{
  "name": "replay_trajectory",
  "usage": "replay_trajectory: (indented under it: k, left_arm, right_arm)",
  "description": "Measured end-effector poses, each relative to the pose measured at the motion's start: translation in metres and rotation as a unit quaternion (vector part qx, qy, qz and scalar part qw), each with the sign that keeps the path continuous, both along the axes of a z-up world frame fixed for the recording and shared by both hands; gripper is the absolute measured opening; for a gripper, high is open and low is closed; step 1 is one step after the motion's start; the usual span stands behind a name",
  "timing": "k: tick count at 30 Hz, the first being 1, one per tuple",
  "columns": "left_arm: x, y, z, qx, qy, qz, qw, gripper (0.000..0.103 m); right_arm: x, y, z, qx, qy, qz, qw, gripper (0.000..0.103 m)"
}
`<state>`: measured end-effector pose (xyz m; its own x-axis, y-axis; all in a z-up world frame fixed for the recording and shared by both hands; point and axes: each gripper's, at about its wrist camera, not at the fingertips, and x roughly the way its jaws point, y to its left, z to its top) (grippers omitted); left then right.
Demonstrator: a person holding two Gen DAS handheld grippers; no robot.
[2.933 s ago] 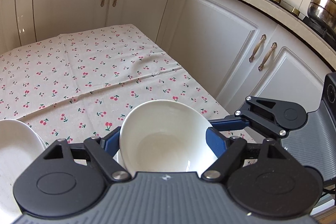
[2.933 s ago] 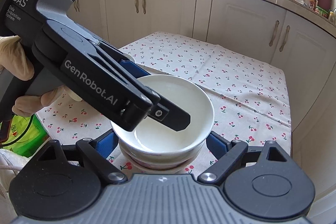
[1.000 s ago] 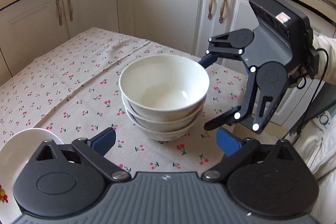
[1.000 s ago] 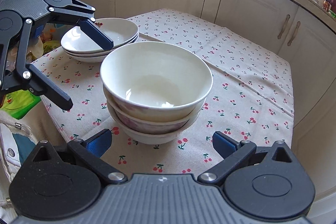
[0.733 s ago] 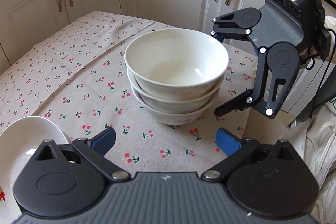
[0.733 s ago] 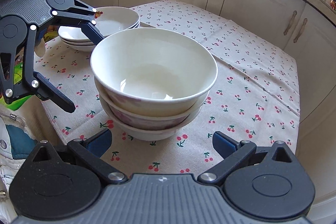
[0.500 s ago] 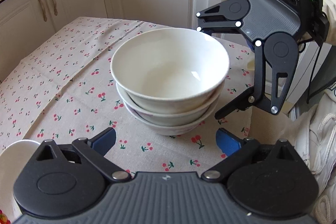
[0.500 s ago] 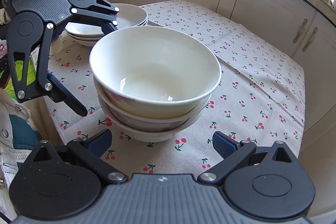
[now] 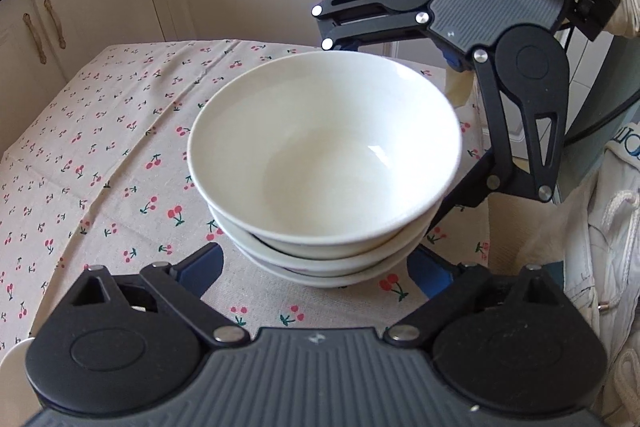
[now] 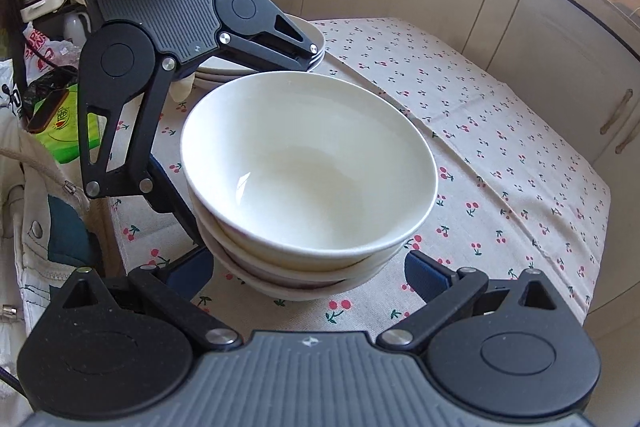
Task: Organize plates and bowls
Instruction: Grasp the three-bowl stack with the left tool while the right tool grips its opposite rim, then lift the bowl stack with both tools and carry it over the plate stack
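So I've got the stack of three white bowls [image 9: 324, 163] sitting dead centre in both wrist views, parked on the cherry-print tablecloth [image 9: 112, 131]. My left gripper [image 9: 316, 269] comes at it from the bottom of its frame and its jaws have just been closing in, with the bottom bowl of the stack between the blue pads [image 9: 200, 269]. From what I can see the pads aren't pressing on the china yet, so I'd call it open around the stack, not gripping.

My right gripper [image 10: 308, 273] is doing the mirror thing from the other side. Jaws spread wide, one blue pad either side of the lowest bowl, a visible gap on the right side at least. In the left wrist view you can see it at the upper right of the frame, its black fingers straddling the far side of the stack.

The pile of plates [image 10: 308, 39] sits at the upper middle of the right wrist view, mostly hidden behind the left gripper's body. Already stacked, looks like.

My read: bowls are nested, plates are piled, and this step is grabbing the whole bowl stack with both tongs to shift it somewhere. Next move wants both sets of jaws squeezing low on the bottom bowl evenly, then a level lift. Three loose bowls could slide or tip if one side bites first.
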<state>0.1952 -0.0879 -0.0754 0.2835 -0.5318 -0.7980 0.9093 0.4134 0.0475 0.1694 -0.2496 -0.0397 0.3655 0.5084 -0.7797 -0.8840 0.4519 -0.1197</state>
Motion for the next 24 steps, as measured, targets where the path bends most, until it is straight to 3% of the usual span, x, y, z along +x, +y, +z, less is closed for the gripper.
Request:
replay_trajectory:
  k: [24]
  left_arm:
    - [0.011,-0.006,-0.002,-0.006,0.037,-0.050,0.9980,0.085]
  right_arm:
    - [0.017,0.007,0.001,-0.016,0.039,0.041,0.998,0.095]
